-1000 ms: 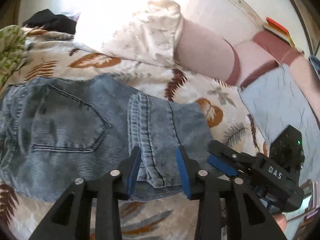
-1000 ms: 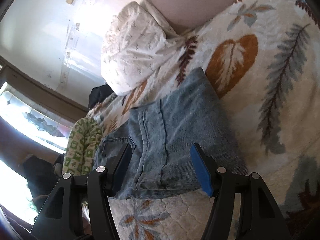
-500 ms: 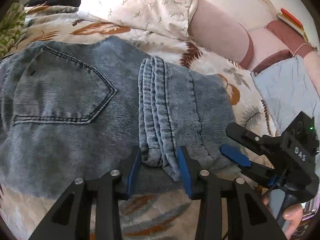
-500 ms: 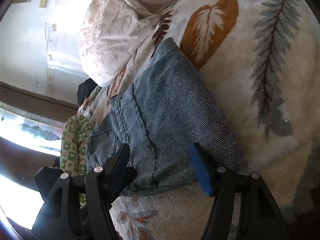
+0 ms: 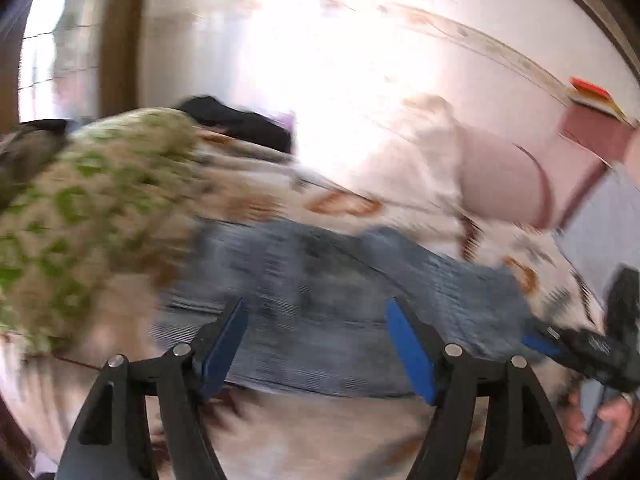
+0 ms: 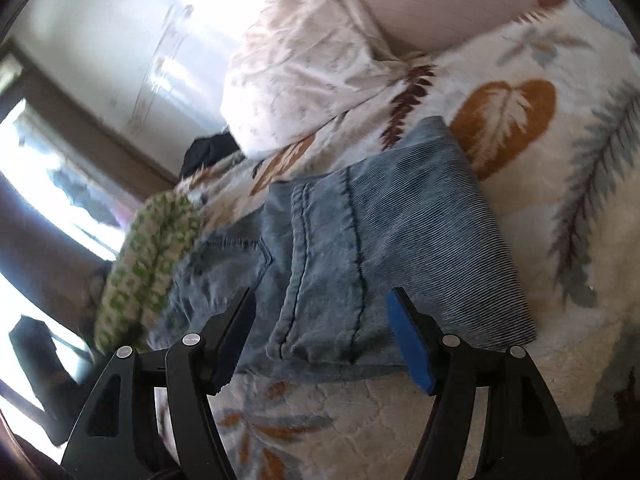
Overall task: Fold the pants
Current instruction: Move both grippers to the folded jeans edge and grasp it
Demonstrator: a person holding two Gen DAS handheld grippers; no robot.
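Note:
Blue denim pants (image 6: 380,240) lie folded on a leaf-print bedspread (image 6: 520,112), the leg section doubled over the seat. My right gripper (image 6: 320,292) hovers at their near edge. Its jaws are opening, with the folded hem between them and no pad pressing on it. In the blurred left wrist view the pants (image 5: 340,280) stretch across the middle. My left gripper (image 5: 315,304) stands over their near edge with its jaws opening wide, and the pads are off the cloth. The right gripper (image 5: 540,340) shows at the pants' right end, with a person's hand (image 5: 616,416) below it.
A white flowered pillow (image 6: 304,72) and a pink bolster (image 5: 500,184) lie beyond the pants. A green patterned cloth (image 5: 80,208) is heaped to the left, and a black garment (image 5: 240,120) sits behind it. A pale blue sheet (image 5: 600,232) lies at the right.
The left gripper let go of the bunched leg hems, spread its jaws wide and swung left and upward. The right gripper's jaws widened a little and its view rolled.

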